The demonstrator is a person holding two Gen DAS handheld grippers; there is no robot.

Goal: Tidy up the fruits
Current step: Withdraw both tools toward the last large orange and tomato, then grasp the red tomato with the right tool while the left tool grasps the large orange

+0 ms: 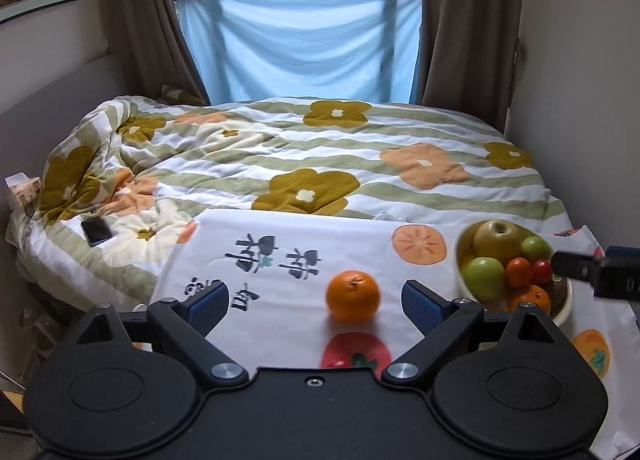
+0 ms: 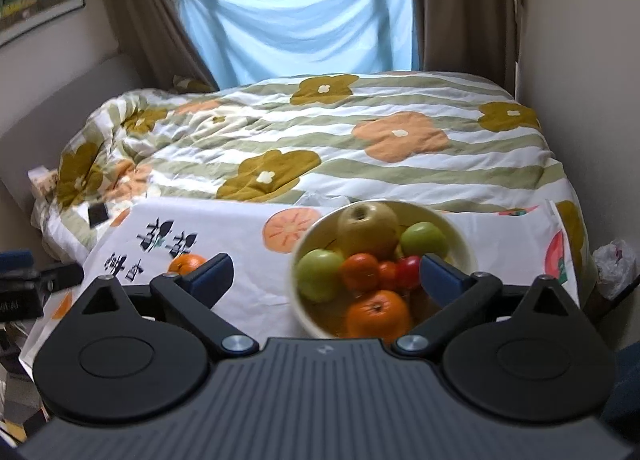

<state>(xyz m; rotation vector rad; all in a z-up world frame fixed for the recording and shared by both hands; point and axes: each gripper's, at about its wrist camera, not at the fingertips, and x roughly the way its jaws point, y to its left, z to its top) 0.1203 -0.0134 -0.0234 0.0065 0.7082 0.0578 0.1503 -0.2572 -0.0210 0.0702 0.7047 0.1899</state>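
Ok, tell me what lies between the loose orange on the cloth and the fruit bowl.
Only bare white printed cloth separates the round orange from the cream fruit bowl, clearest in the left wrist view.

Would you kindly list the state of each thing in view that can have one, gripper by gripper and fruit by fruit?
left gripper: open, empty, fingers either side of the loose orange.
right gripper: open, empty, hovering at the bowl.
loose orange: on the cloth, outside the bowl, not gripped.
bowl: upright, holding fruit.
large yellow apple: in the bowl, stem end up.
phone: lying on the quilt, screen dark.
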